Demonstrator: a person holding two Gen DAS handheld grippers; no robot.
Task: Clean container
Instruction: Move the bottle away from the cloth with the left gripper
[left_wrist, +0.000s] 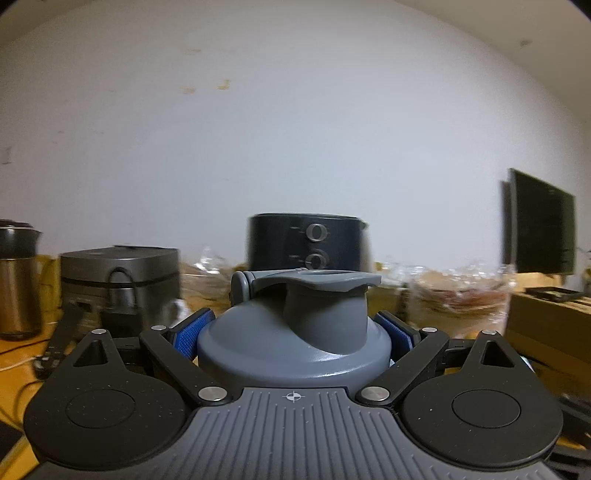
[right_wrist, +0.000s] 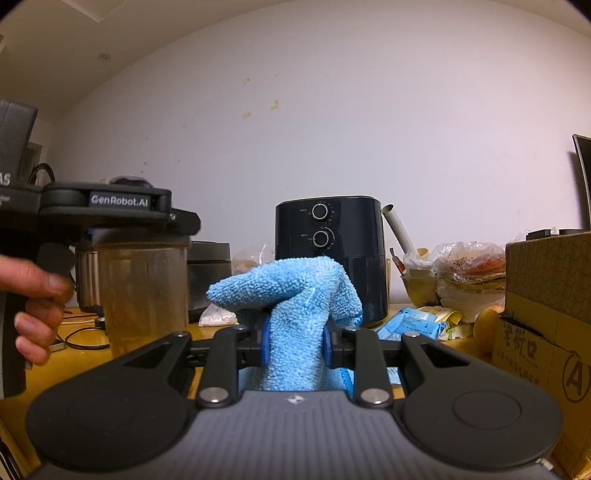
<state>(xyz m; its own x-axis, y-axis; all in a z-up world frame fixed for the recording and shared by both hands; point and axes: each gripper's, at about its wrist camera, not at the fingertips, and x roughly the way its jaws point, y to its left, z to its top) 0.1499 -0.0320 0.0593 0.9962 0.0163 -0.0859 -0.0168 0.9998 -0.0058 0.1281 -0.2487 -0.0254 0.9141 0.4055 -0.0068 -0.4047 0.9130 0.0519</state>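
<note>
1. The container (right_wrist: 142, 291), a clear amber-tinted jar with a grey lid (left_wrist: 295, 332), hangs from the left gripper (left_wrist: 295, 334), whose blue pads (left_wrist: 194, 332) clamp the lid's sides. In the right view it sits left of centre, and whether its base touches the table (right_wrist: 88, 354) cannot be told.
2. Judged risk: the grip is on the lid alone. If the lid is loosely screwed, or wiping pushes sideways on the jar, the body could twist off or swing.
3. The right gripper (right_wrist: 295, 343) is clenched on a blue cloth (right_wrist: 291, 314), which bunches up above the jaws. It is apart from the jar, so wiping has likely not begun.
4. The floppy fold may smear rather than scrub, or slip out under pressure.
5. A cable (right_wrist: 83, 341) lies on the table by the jar's base, and an air fryer (right_wrist: 328, 254) and bags (right_wrist: 469, 273) crowd behind; a swung jar could snag or knock them.
</note>
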